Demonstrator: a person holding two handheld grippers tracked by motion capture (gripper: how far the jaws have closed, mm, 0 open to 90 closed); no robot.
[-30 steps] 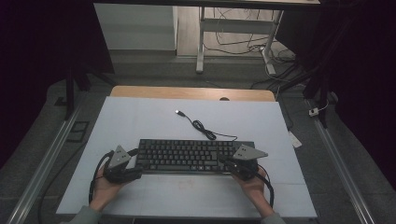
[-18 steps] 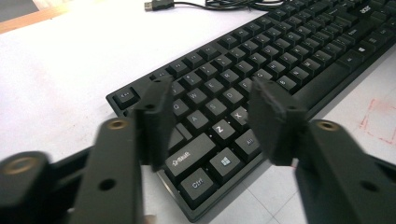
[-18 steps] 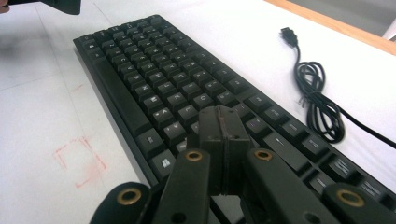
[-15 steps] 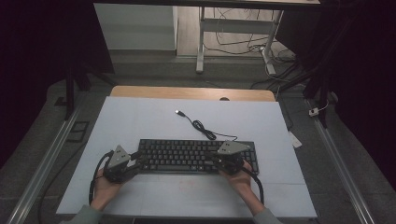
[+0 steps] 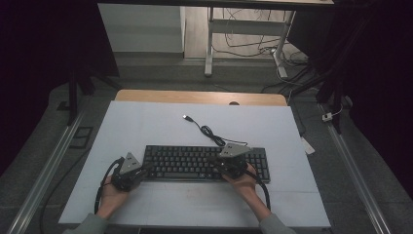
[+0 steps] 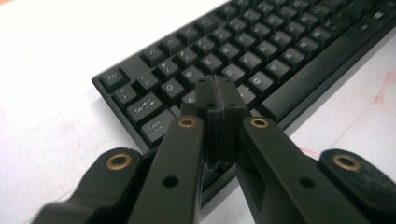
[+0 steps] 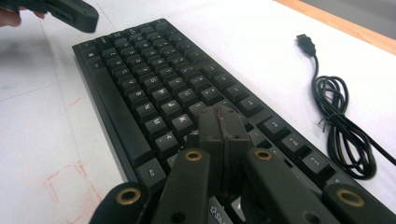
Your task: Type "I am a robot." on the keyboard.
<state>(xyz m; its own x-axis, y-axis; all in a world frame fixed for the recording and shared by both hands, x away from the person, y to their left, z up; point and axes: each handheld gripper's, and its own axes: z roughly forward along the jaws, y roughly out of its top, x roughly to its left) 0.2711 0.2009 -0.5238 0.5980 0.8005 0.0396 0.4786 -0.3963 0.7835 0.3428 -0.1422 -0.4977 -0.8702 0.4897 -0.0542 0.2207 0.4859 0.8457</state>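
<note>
Dim workshop clutter, with metal legs and loose cords, is lying beyond a pale grey-white surface (image 5: 146,122) with a wooden far edge. On it, a black full-size plastic keyboard (image 5: 207,163) is sitting across the middle, nearer the person's side, with its black coiled USB cable (image 7: 338,116) trailing off toward the far edge, plug lying free.

The left gripper (image 6: 218,95) is hovering over the keyboard's left end, just past the Caps Lock and Tab keys; its jaws have just been closing and are now pressed together with nothing between them. The right gripper (image 7: 222,123) is poised over the right-hand letter keys, its jaws likewise pressed together and empty. In the high view, both hands are resting at the keyboard's near edge, the left hand (image 5: 113,192) at the corner and the right hand (image 5: 243,178) further in.

Judging by this, the step in hand is typing: closed tips are serving as pointed fingers. The next move is calling for a short, straight dip onto a single key, centred so the neighbouring keys are not being caught.
</note>
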